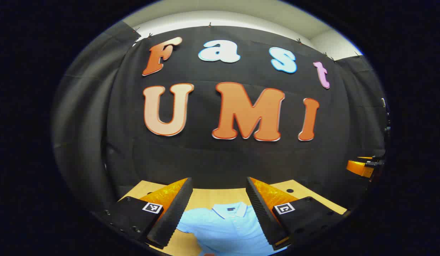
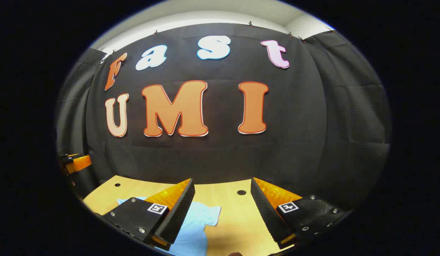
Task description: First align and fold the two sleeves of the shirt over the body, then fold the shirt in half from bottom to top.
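Observation:
A light blue polo shirt (image 1: 227, 227) lies flat on the wooden table (image 1: 220, 195), collar toward the far wall. In the left gripper view my left gripper (image 1: 218, 213) hangs open above the collar and chest, nothing between its fingers. In the right gripper view one short sleeve of the shirt (image 2: 200, 222) spreads out on the table (image 2: 227, 199), partly behind the left finger. My right gripper (image 2: 223, 213) is open above the bare wood just right of that sleeve. The other gripper (image 1: 362, 167) peeks in at the right edge of the left gripper view, and likewise at the left edge (image 2: 76, 163) of the right gripper view.
The black cloth wall rises right behind the table's far edge. Two small dark holes (image 2: 241, 192) mark the tabletop. Bare wood lies to the right of the sleeve.

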Demonstrator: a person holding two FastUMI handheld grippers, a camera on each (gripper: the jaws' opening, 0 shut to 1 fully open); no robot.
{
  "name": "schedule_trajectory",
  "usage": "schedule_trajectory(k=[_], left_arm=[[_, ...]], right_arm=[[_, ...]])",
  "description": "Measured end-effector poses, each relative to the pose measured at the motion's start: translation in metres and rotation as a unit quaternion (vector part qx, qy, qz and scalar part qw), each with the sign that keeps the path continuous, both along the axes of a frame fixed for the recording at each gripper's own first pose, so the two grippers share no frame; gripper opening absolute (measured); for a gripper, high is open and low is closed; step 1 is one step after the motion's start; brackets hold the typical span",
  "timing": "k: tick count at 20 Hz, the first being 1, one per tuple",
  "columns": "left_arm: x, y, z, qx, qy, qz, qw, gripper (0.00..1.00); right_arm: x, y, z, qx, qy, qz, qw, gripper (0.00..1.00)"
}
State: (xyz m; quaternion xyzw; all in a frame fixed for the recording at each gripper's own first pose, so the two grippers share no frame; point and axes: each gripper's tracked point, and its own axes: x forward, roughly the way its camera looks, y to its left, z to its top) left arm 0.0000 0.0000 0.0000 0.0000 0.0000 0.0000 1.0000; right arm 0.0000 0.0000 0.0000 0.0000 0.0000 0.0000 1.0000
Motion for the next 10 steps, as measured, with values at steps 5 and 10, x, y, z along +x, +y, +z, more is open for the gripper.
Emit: schedule_trajectory(k=[5,10], left_arm=[[0.013,0.081,-0.003,-0.018,0.002,0.045,0.999,0.98],[0.014,0.099,-0.002,-0.011,-0.005,0.057,0.998,0.98]], right_arm=[[0.005,0.056,0.001,0.02,0.004,0.011,1.0,0.97],[0.014,0.075,0.003,0.026,0.006,0.02,0.999,0.97]])
